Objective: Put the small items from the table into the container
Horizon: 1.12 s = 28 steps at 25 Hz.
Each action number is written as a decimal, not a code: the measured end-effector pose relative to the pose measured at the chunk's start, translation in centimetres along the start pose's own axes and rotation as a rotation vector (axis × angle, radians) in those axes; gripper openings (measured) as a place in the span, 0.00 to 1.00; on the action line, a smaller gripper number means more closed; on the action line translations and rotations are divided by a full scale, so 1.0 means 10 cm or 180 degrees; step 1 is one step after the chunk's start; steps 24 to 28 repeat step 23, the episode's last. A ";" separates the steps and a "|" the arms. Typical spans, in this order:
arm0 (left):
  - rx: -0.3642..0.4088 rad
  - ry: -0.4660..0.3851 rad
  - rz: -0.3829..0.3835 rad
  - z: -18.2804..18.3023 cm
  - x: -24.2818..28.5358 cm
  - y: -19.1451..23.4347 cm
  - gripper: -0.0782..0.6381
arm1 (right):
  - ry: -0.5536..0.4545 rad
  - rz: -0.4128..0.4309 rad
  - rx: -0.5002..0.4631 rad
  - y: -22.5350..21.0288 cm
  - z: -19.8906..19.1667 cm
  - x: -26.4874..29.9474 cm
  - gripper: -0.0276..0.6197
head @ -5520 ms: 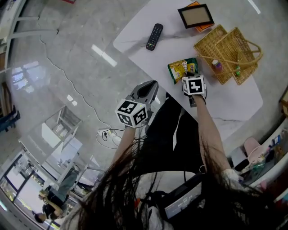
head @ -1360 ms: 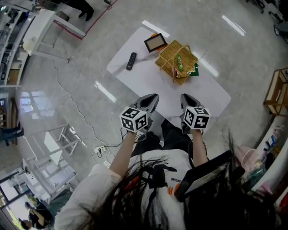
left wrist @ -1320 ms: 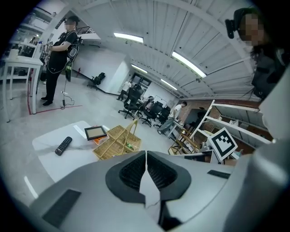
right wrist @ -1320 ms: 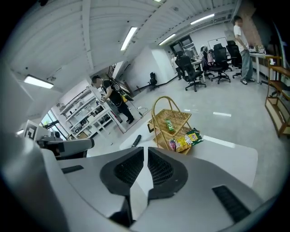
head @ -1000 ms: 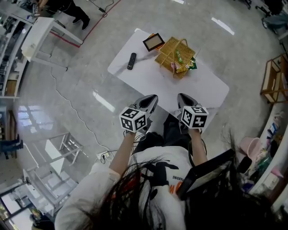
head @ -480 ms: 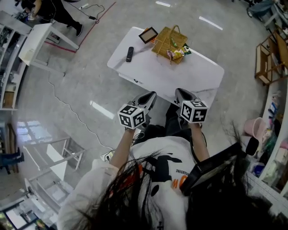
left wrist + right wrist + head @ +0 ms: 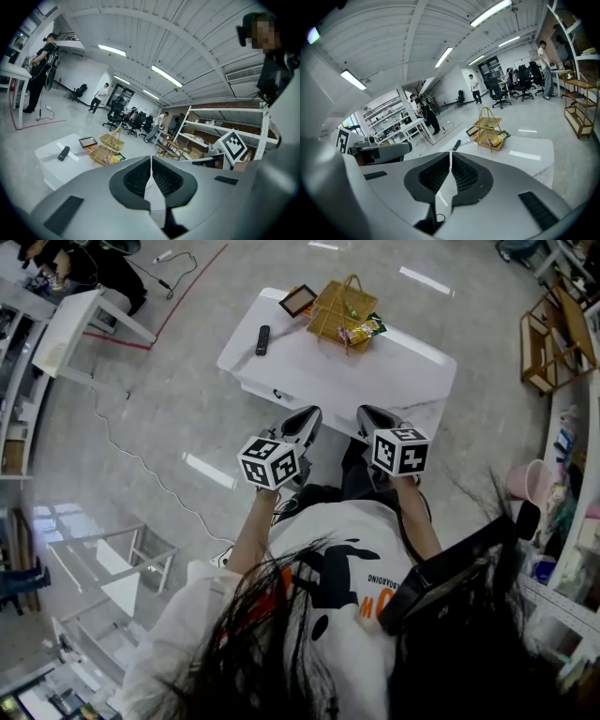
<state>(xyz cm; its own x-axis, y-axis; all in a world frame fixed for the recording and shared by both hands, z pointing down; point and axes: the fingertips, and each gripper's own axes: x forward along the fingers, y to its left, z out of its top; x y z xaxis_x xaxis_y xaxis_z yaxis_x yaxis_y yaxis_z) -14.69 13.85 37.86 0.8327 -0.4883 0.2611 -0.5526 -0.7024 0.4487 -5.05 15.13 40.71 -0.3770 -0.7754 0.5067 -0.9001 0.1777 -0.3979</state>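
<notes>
White table [image 7: 375,371], wicker basket [image 7: 336,307] with snack packet [image 7: 361,330]; left gripper [image 7: 307,416] and right gripper [image 7: 365,414] jaws together, empty.

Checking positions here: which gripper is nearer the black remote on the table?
Left. The left gripper is short of the table, on the side where the remote lies; the right gripper is beside it, farther to the right.

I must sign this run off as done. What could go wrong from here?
The snack packet seems to overhang the basket rim and might slip out. The remote and picture frame lie on the table outside the basket, while the left gripper and right gripper are shut, empty, away from it: the job may end incomplete.
</notes>
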 end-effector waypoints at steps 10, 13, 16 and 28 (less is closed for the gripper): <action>0.0059 -0.0063 0.0030 0.07 -0.04 0.03 0.12 | -0.0014 0.0024 -0.0088 0.07 0.03 0.00 0.09; 0.0065 -0.0070 0.0027 0.09 -0.02 0.03 0.12 | -0.0019 0.0019 -0.0099 0.06 0.05 0.00 0.09; 0.0073 -0.0070 0.0019 0.11 -0.02 0.01 0.12 | -0.0021 0.0016 -0.0103 0.07 0.07 -0.01 0.09; 0.0051 -0.0068 0.0024 0.12 -0.05 0.09 0.12 | 0.0011 0.0017 -0.0099 0.10 0.08 0.07 0.09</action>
